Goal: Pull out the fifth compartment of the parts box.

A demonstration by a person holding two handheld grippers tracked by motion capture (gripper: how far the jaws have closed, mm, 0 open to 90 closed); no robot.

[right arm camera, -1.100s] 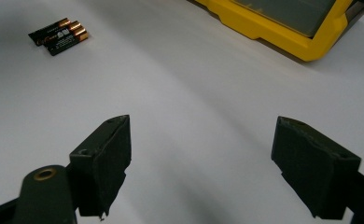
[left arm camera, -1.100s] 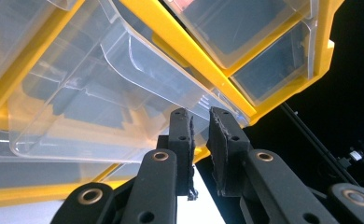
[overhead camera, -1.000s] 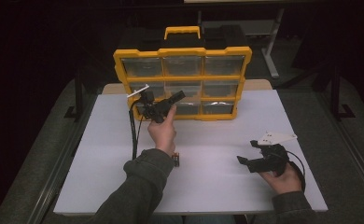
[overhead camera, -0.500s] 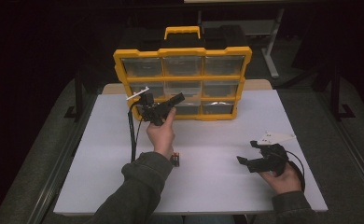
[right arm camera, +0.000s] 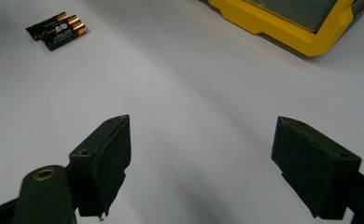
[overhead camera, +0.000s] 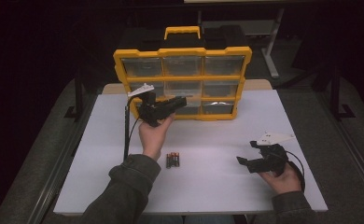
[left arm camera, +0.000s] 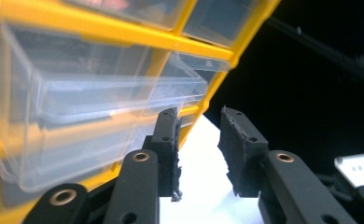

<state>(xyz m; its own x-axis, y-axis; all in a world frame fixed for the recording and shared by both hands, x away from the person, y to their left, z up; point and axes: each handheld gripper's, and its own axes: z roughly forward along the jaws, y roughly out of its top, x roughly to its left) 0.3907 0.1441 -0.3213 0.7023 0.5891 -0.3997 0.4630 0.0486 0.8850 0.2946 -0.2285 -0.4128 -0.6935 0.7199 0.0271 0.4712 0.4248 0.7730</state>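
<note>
My left tool (overhead camera: pixel 180 101) sits at the organiser (overhead camera: pixel 182 81), jaws just cracked open a little, nothing between them. A clear drawer (left arm camera: pixel 101 107) sticks out just left of the left jaw, the pad beside its front corner; can't tell if it touches. My right tool (overhead camera: pixel 245 162) rests on the bench (overhead camera: pixel 217 135) well off to the side, jaws wide, empty. Batteries (overhead camera: pixel 172 160) lie on the bench behind my left tool, near my wrist.

My read: the drawer is thin, stiff plastic, light, slick and easy to crack. I'd pinch the front lip, gently, and pull straight. The organiser stands upright and could tip, so no side load.
</note>
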